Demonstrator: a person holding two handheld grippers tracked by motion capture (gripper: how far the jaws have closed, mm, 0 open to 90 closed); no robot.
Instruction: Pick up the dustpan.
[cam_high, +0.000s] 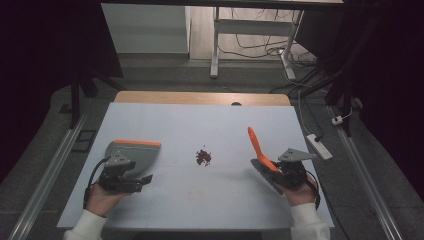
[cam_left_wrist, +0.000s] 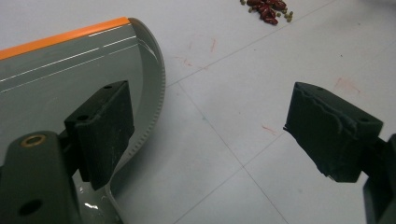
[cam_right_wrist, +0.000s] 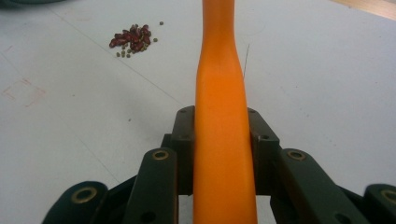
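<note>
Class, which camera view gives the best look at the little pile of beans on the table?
The right gripper view: the beans show as separate red and small greenish pieces, whole pile in frame. The left gripper view cuts the pile off at its top edge. The high view shows it as a small dark red patch mid-table.

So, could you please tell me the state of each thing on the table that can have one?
Left tool: open, jaws wide apart, holding nothing, one jaw over the dustpan.
Right tool: shut on the orange brush handle.
Orange brush handle: gripped, tilted up off the table.
Dustpan: lying flat on the table, not gripped.
Beans: loose in a small pile mid-table, not yet swept.
</note>
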